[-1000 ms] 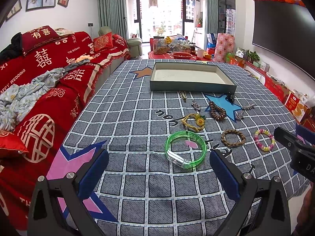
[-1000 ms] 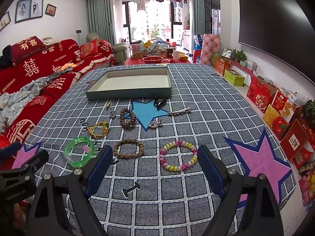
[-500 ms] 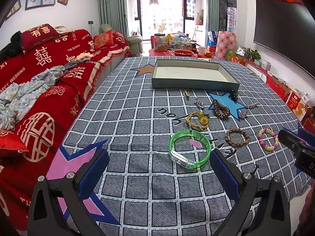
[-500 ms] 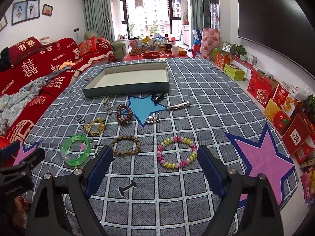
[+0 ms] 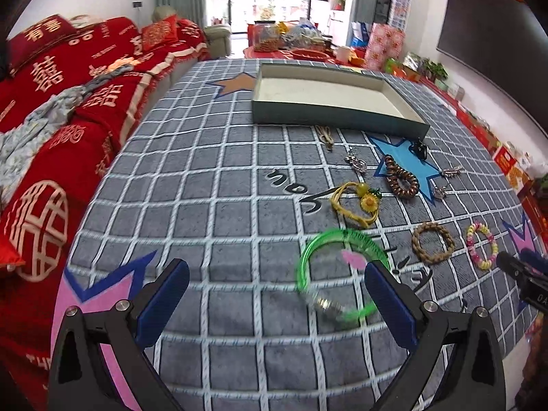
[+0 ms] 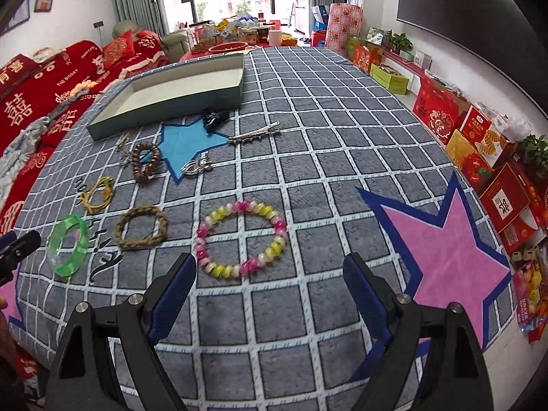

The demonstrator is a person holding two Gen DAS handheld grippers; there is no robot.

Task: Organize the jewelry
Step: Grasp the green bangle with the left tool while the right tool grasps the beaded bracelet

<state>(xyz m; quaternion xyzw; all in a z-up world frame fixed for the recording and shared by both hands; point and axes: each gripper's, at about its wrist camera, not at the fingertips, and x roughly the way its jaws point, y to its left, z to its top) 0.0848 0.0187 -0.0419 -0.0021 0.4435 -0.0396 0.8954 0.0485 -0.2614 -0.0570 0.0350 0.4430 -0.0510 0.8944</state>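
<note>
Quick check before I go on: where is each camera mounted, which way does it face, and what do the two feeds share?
Left wrist: on the left claw, angled down along its open fingers at the green bangle; the right claw's tip shows at the right edge.
Right wrist: on the right claw, angled down along its open fingers at the pink-and-yellow bead bracelet; the left claw's tip shows at the left edge.
Shared: bangle, bead bracelet, braided brown bracelet, empty tray.
</note>
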